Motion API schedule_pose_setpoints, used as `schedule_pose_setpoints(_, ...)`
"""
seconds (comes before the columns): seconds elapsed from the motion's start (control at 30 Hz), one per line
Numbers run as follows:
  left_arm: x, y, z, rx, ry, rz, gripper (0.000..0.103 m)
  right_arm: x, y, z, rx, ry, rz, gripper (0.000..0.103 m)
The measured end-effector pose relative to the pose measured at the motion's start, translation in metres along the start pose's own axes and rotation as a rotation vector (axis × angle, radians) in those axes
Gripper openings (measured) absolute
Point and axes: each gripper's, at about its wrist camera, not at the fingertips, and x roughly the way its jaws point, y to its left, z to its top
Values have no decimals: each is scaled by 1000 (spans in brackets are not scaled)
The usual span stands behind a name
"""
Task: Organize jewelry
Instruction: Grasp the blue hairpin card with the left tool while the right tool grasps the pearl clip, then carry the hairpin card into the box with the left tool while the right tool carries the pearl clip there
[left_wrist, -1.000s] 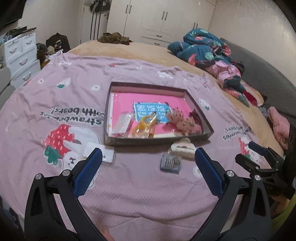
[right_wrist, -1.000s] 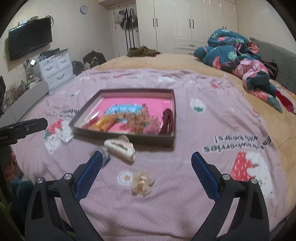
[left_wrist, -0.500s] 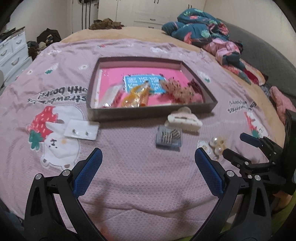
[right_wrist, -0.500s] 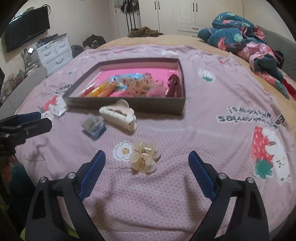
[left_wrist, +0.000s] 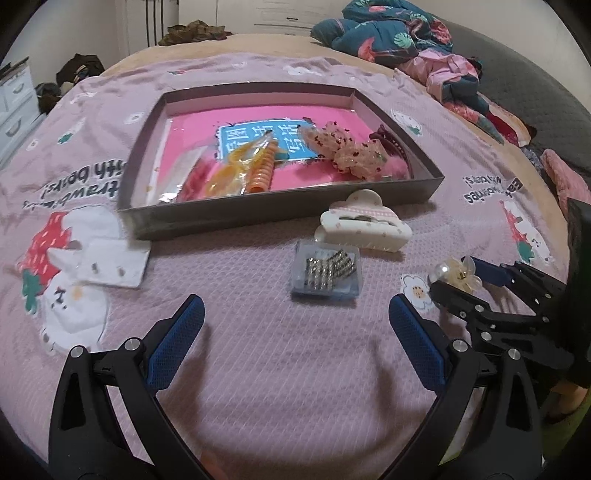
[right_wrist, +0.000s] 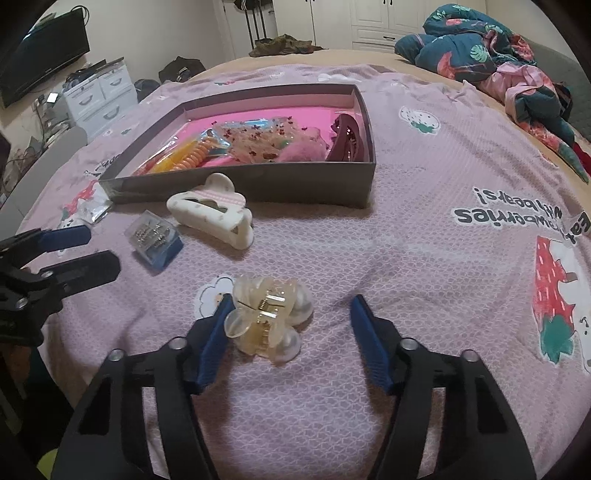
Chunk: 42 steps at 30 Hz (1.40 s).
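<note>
Bed (right_wrist: 424, 229): covered by a mauve quilted bedspread printed with strawberries and bears; all items below are carried on it.

Shallow grey cardboard box with a pink floor (left_wrist: 280, 210) (right_wrist: 295, 184): taken as the landmark. An orange spiral hair tie (left_wrist: 260, 173), pale sequinned bows (left_wrist: 343, 147) and a dark red claw clip (right_wrist: 349, 138) are held inside it.

Left tongs (left_wrist: 295, 328): black frame, blue pads; held open in front of the box, nothing between the fingers.

Right tongs (right_wrist: 291, 332) (left_wrist: 456, 275): same build; held open in front of the box, toward its right end. The small translucent clip is bracketed by the fingers, the left pad (right_wrist: 216, 341) seen touching or just beside it, the right pad well apart from it.

White cloud-shaped plastic claw clip (left_wrist: 364, 221) (right_wrist: 214, 214): laid just in front of the box's near wall.

White earring card in a clear sleeve (left_wrist: 110, 266): laid at the box's front left corner.

Small clear box of silver pins with a blue base (left_wrist: 327, 267) (right_wrist: 155, 238): set in front of the box, just beyond the cloud clip.

Small translucent cream flower-shaped claw clip with a gold spring (right_wrist: 267, 317) (left_wrist: 458, 273): laid farthest in front of the box, outside it.
</note>
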Motion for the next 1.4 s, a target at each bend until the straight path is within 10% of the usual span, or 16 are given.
schedule_pose_setpoints(0.13, 11, -5, 6, 11, 6, -8, 93, -2, -4, 0, -8, -5, 14, 35)
schedule_pose_setpoints(0.27, 25, -14, 11, 33, 21, -8, 92, -7, -10, 0, 0, -12, 29, 35)
schedule_pose_setpoints(0.4, 35, -20, 13, 50, 34, -3, 76, -13, -16, 1, 8, -22, 26, 35)
schedule_pose_setpoints(0.53, 39, -22, 13, 68, 30, 28, 36, -20, -20, 4, 11, -35, 21, 35)
schedule_pose_setpoints(1.4, -43, 36, 18, -93, -107, 15, 36, -39, 39, 39, -108, -75, 114, 35)
